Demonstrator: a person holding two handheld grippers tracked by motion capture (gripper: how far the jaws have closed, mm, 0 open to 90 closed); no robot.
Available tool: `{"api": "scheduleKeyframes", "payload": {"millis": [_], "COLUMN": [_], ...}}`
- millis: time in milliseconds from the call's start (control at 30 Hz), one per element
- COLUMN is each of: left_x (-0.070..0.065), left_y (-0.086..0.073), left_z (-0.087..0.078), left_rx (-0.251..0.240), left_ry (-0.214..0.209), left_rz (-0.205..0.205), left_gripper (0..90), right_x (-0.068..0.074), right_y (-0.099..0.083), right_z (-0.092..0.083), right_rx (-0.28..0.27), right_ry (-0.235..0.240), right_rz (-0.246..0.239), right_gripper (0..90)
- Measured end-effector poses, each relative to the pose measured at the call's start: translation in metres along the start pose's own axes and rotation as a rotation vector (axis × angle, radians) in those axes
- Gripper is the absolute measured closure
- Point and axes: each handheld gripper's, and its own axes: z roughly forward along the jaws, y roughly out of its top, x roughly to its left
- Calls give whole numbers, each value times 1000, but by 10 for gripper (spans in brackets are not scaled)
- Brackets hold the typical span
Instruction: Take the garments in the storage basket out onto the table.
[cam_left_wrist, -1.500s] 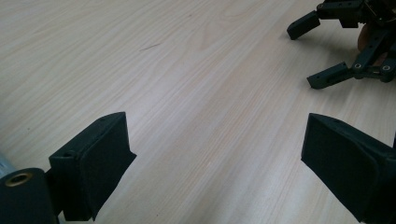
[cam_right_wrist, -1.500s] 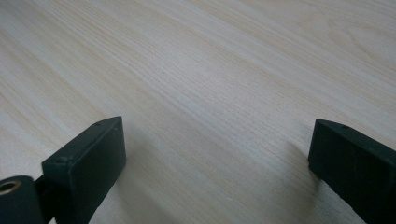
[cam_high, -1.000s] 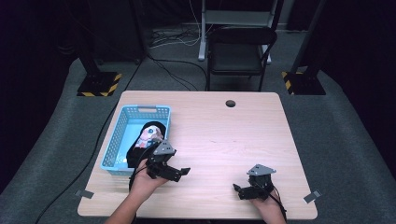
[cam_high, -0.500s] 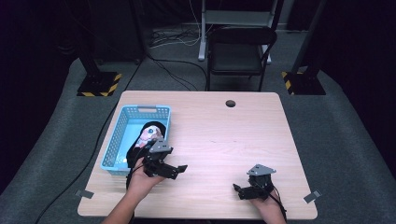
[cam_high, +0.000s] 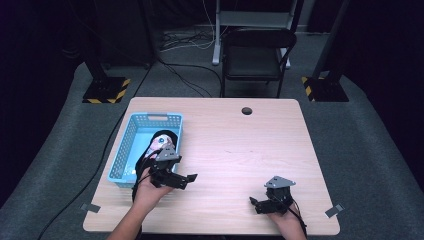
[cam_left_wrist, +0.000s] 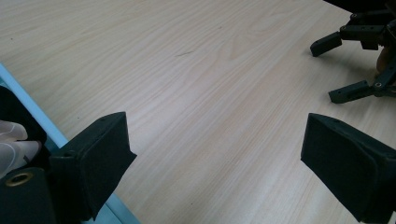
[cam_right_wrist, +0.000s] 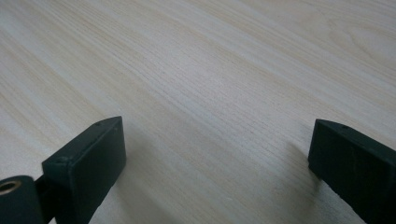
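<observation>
Nothing much has shifted: left tool (cam_high: 186, 178) beside the basket (cam_high: 131, 134) and right tool (cam_high: 256, 204) both gape empty.

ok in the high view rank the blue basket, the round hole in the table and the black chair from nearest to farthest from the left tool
1. blue basket, just beside the left tool, on the table's left.
2. round hole, near the table's far edge.
3. black chair, on the floor beyond the table.

Black-and-pink item (cam_high: 161, 142), lying in blue basket (cam_high: 131, 135)
</observation>
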Motion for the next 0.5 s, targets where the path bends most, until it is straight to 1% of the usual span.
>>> {"api": "scheduleKeyframes", "payload": {"millis": [500], "left_x": [11], "left_y": [-2], "left_z": [-7], "left_rx": [-8], "left_ry": [18], "left_rz": [-29], "left_gripper": [75], "right_x": [0], "right_y": [0], "right_z": [0], "right_rx": [0], "right_ry": [0], "right_rz": [0], "right_gripper": [34]}}
